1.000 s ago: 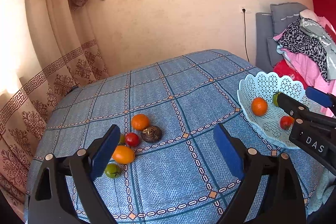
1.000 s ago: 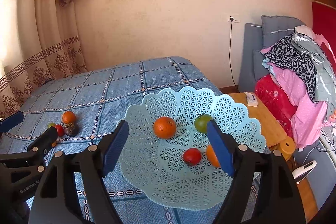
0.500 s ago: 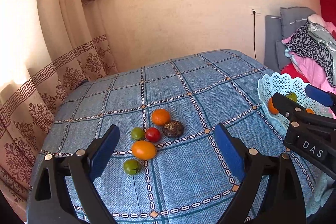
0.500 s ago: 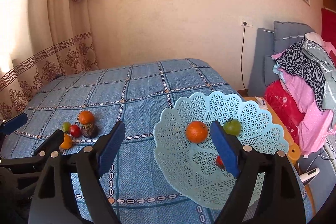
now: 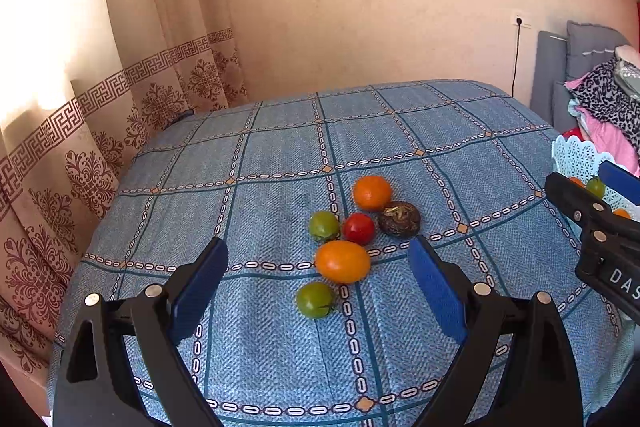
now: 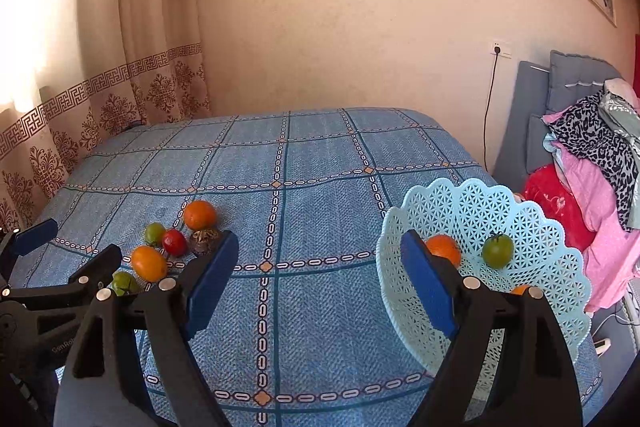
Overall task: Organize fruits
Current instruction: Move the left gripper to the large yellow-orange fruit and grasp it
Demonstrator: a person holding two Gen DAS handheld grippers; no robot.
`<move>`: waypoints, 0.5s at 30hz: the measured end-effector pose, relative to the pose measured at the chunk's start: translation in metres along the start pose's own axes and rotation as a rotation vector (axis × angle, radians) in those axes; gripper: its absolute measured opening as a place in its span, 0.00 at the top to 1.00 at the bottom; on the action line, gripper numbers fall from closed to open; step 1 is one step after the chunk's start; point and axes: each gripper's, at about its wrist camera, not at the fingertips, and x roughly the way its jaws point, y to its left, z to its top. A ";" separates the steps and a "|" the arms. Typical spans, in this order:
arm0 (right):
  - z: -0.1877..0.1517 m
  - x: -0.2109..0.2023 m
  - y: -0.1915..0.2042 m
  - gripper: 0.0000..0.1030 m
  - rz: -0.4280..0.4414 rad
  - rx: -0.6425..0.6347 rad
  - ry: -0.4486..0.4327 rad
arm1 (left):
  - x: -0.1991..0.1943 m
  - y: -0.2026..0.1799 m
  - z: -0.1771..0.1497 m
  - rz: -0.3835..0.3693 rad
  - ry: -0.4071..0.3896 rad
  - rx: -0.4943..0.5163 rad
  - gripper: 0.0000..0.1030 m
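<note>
You swing both grippers off basket (image 6: 532, 227) toward six-fruit cluster (image 5: 344, 261) on surface (blue checked cloth). Left gripper (image 5: 316, 287) fingers wide, empty, now framing cluster; right gripper (image 6: 320, 283) open, empty. Next pick likely.

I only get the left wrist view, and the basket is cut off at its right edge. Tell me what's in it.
Observer: The right wrist view shows the whole basket. An orange and a green tomato lie in it, apart.
Operator: Report anything else in there.
Observer: A sliver of another orange fruit shows behind a finger of the right hand-held gripper; the rest of it is hidden.
Operator: Give me that gripper's state.
Observer: Open, with only the blue checked cloth showing between its pads.
</note>
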 end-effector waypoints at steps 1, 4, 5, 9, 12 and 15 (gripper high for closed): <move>0.000 0.002 0.003 0.18 0.004 -0.004 0.004 | 0.003 0.006 -0.001 0.004 0.010 -0.013 0.12; -0.002 0.007 0.011 0.18 0.015 -0.020 0.014 | 0.011 0.021 -0.005 0.008 0.037 -0.051 0.12; -0.003 0.008 0.014 0.18 0.018 -0.026 0.017 | 0.015 0.027 -0.006 0.008 0.045 -0.061 0.12; -0.005 0.015 0.023 0.18 0.034 -0.046 0.029 | 0.027 0.039 -0.012 0.002 0.082 -0.095 0.12; -0.006 0.020 0.026 0.18 0.047 -0.049 0.041 | 0.038 0.043 -0.017 -0.020 0.113 -0.112 0.12; -0.008 0.026 0.027 0.18 0.050 -0.047 0.048 | 0.045 0.044 -0.019 -0.053 0.139 -0.126 0.12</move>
